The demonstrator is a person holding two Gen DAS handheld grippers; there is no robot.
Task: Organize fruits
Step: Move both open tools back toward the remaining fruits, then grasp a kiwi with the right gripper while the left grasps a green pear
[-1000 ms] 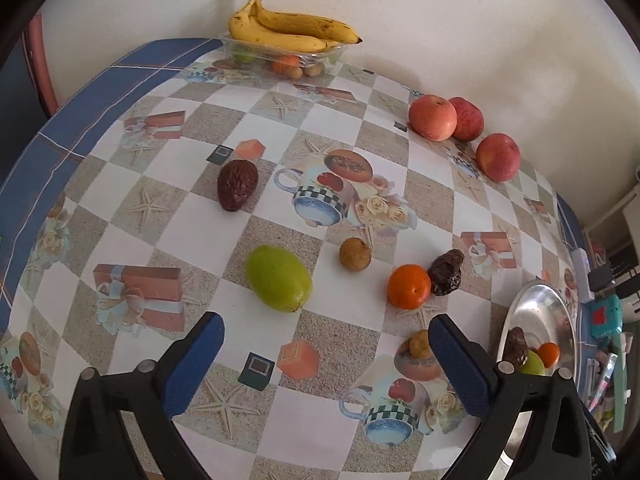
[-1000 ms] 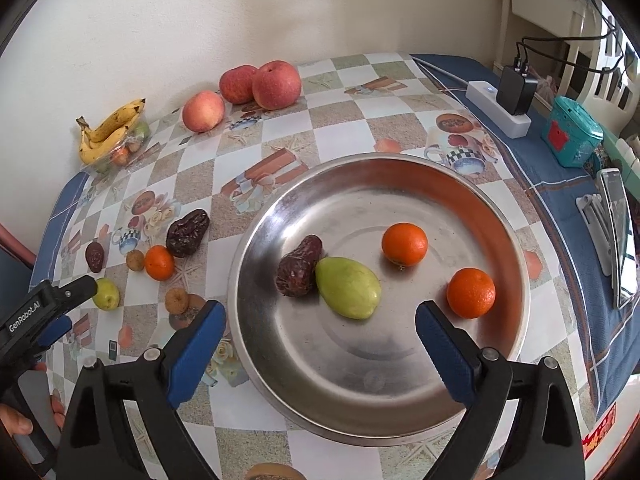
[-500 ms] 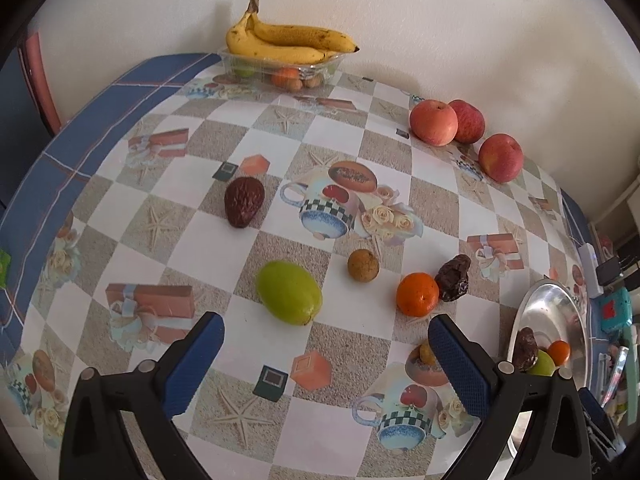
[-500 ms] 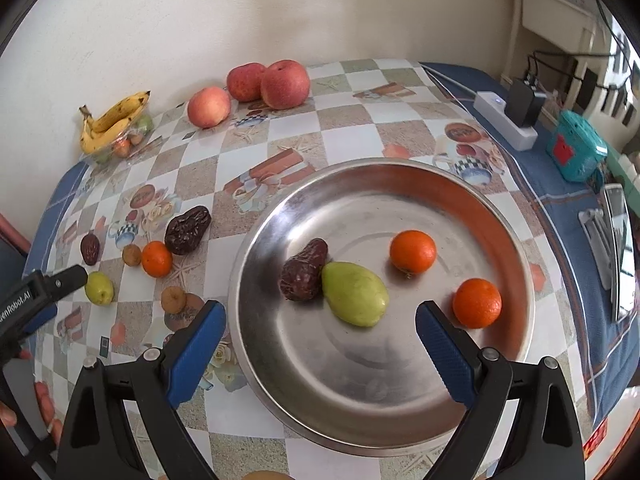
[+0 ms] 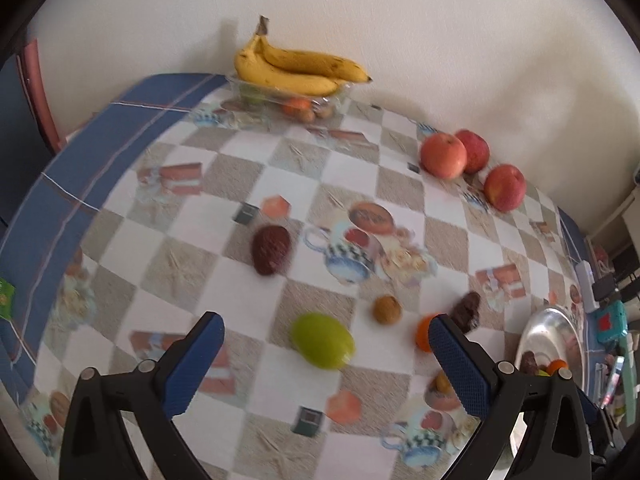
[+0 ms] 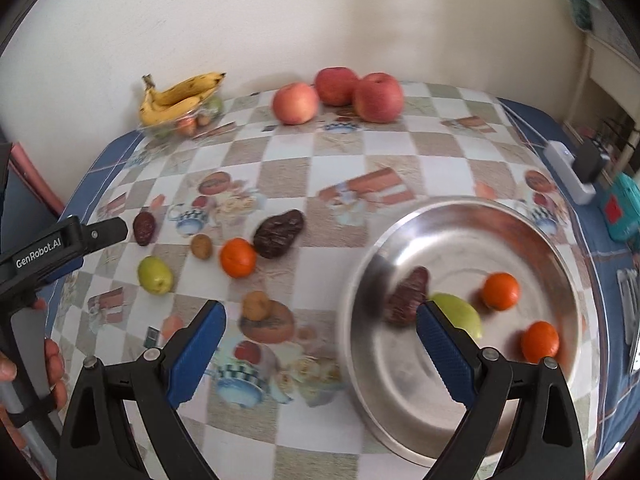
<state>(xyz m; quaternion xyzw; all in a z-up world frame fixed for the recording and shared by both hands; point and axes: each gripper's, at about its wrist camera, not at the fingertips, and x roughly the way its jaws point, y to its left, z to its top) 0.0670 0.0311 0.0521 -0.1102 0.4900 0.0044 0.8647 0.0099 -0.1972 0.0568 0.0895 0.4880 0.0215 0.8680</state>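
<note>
Both grippers hang empty above the table with their jaws wide apart. The left gripper (image 5: 325,354) frames the green fruit (image 5: 322,340) on the checked tablecloth (image 5: 248,288); I'd guess that one is next, since the jaws sit either side of it.

The right gripper (image 6: 320,332) hovers over the near edge of the steel bowl (image 6: 532,232), which seems to be the collecting place. It already holds a dark date (image 6: 408,294), a green fruit like the loose one, and two oranges (image 6: 500,290).

Loose on the cloth are another orange (image 6: 237,257), a larger date (image 6: 279,233), two small brown fruits and a dark reddish one (image 5: 271,249). What kind they are I can't say through the blur.

The apples (image 6: 378,97) and the bananas (image 5: 296,70) in their clear tray stay by the wall, well apart from the bowl.
</note>
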